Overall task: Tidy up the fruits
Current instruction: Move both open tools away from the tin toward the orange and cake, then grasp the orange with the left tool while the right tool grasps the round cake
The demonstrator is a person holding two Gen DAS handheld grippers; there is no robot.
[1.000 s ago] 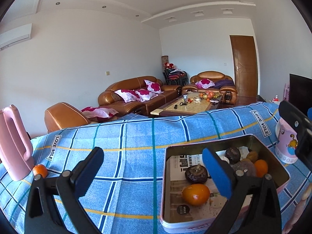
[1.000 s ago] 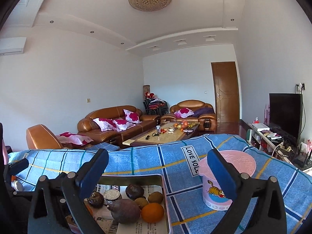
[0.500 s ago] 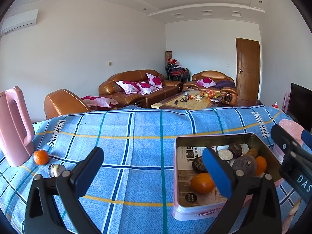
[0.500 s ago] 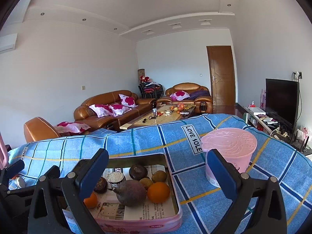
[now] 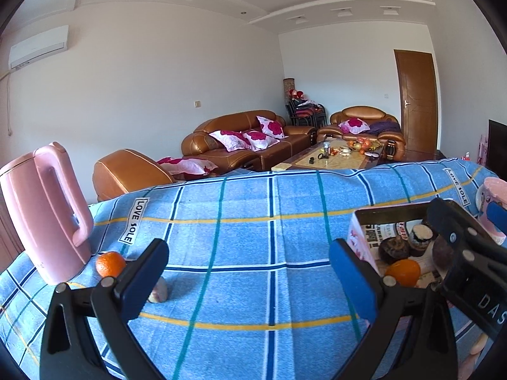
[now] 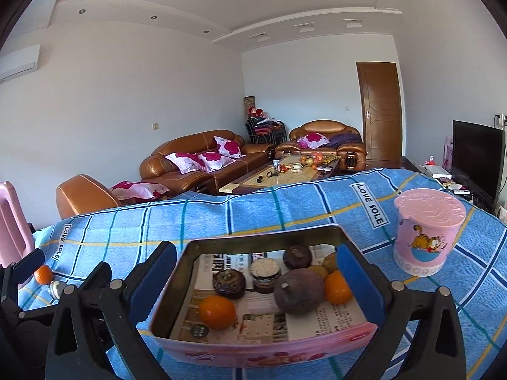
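Observation:
A pink tin box [image 6: 266, 350] lined with newspaper holds several fruits: an orange [image 6: 217, 312], a second orange [image 6: 337, 288], a dark purple fruit [image 6: 298, 291] and smaller dark ones. In the left wrist view the box [image 5: 356, 240] is at the right. A loose orange [image 5: 110, 263] lies by the pink kettle [image 5: 44, 209], with a small pale object [image 5: 158, 292] near it. My left gripper [image 5: 248, 280] is open and empty above the cloth. My right gripper [image 6: 256, 280] is open, its fingers either side of the box.
A blue checked cloth [image 5: 240, 240] covers the table. A pink lidded cup [image 6: 426, 231] with a cartoon cat stands to the right of the box. Sofas and a coffee table lie beyond the far edge.
Both cameras have tilted down. My left gripper has swung left: the box slid to the right edge and the kettle and loose orange came into fuller view. The right gripper now straddles the box.

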